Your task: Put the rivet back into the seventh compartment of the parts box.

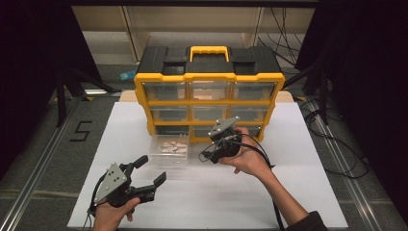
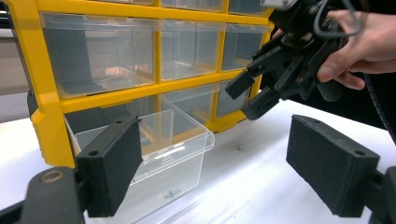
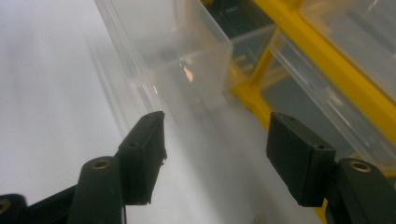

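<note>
Near the desk's [image 1: 288, 192] front-left corner, left gripper [image 1: 150, 172] hovers, jaws wide, empty. Right gripper [image 1: 206, 155], jaws wide, empty, sits mid-desk just beside the clear drawer [image 1: 169, 150], which lies out before the yellow organizer [image 1: 209, 77].

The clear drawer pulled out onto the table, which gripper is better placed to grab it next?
Probably the left. The left gripper is open and aimed at the clear drawer, whose corner sits just beyond its fingers. The right gripper, also open, points down beside it near the yellow organizer.
</note>
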Motion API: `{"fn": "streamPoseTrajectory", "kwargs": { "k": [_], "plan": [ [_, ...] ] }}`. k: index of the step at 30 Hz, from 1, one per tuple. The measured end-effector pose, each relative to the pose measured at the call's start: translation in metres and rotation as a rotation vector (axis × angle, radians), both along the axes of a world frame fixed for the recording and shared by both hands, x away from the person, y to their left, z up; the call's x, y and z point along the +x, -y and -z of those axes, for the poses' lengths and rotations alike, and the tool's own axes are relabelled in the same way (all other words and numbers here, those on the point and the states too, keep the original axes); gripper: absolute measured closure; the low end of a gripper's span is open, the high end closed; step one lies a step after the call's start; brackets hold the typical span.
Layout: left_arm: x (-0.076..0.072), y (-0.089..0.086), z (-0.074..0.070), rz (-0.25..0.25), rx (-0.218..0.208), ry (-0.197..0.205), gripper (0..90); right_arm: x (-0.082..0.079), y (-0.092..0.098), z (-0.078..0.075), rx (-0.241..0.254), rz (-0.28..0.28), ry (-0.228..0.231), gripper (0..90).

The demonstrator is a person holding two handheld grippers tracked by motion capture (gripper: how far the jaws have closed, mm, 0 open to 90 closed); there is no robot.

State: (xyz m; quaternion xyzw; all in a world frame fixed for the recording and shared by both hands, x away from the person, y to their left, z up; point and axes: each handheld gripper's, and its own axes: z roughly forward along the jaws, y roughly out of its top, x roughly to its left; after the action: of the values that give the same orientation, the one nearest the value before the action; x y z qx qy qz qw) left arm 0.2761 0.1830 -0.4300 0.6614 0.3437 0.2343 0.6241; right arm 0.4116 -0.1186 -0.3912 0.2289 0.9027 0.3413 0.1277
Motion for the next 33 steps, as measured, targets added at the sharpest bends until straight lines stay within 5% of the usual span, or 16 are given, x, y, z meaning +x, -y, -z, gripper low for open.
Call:
{"fn": "streamPoseTrajectory", "kwargs": {
  "k": [10, 11, 16, 19, 26, 28, 29, 33],
  "plan": [
    [0.0, 0.0, 0.0, 0.001, 0.0, 0.001, 18.0, 0.013, 0.015, 0.014, -0.044, 0.042, -0.062, 37.6],
    [0.0, 0.0, 0.0, 0.001, 0.0, 0.001, 18.0, 0.017, 0.016, 0.018, -0.033, 0.017, -0.03, 37.6],
    [0.0, 0.0, 0.0, 0.0, 0.0, 0.001, 18.0, 0.02, 0.021, 0.028, -0.104, 0.093, -0.095, 35.4],
    [0.0, 0.0, 0.0, 0.001, 0.0, 0.001, 18.0, 0.025, 0.025, 0.032, -0.112, 0.048, -0.105, 35.5],
    [0.0, 0.0, 0.0, 0.002, 0.001, 0.002, 18.0, 0.029, 0.028, 0.045, -0.153, 0.082, -0.148, 34.6],
    [0.0, 0.0, 0.0, 0.001, 0.0, 0.001, 18.0, 0.034, 0.03, 0.05, -0.142, 0.038, -0.129, 33.9],
    [0.0, 0.0, 0.0, 0.001, 0.001, 0.001, 18.0, 0.03, 0.029, 0.049, -0.159, 0.111, -0.187, 33.6],
    [0.0, 0.0, 0.0, 0.001, 0.0, 0.001, 18.0, 0.031, 0.03, 0.054, -0.182, 0.12, -0.201, 32.4]
  ]
}}
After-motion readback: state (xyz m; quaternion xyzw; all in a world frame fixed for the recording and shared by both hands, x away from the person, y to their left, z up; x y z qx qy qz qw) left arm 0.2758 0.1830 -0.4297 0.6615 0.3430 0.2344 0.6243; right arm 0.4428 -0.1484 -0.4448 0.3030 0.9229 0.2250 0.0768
